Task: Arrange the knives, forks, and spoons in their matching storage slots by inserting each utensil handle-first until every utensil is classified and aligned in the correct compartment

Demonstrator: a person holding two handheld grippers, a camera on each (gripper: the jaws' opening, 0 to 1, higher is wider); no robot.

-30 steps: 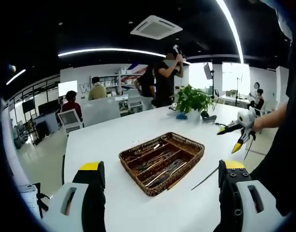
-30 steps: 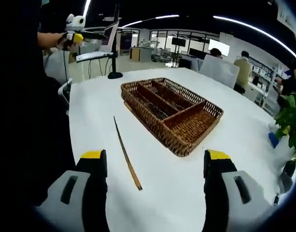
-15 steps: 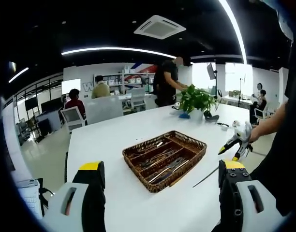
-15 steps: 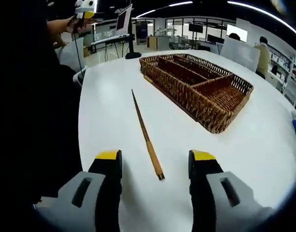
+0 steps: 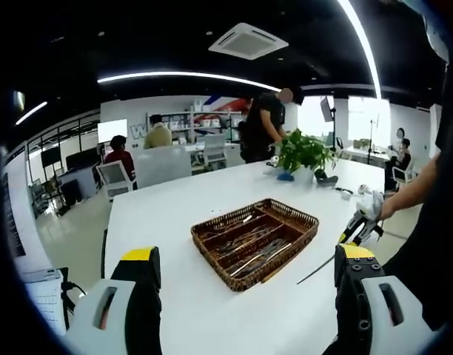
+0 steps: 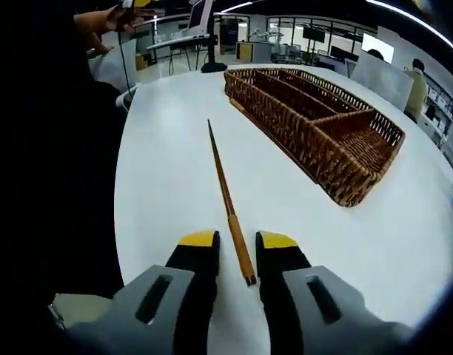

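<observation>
White table (image 6: 167, 177): right claw (image 6: 237, 248) nearly closed around chopstick (image 6: 228, 200), pointing away.

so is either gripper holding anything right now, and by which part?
Left gripper: open, nothing between its jaws. Right gripper: jaws nearly closed around the wooden handle end of the long thin utensil lying on the table; a firm clamp cannot be told yet.

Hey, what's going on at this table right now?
A person is sorting utensils into a wicker tray on a white table. The right hand-held gripper has its jaws on either side of the wooden handle end of a long thin stick-like utensil lying beside the tray, with a small gap on each side, so nothing is gripped yet. The left hand-held gripper is wide open, holding nothing, facing the tray, which already holds metal cutlery.
</observation>
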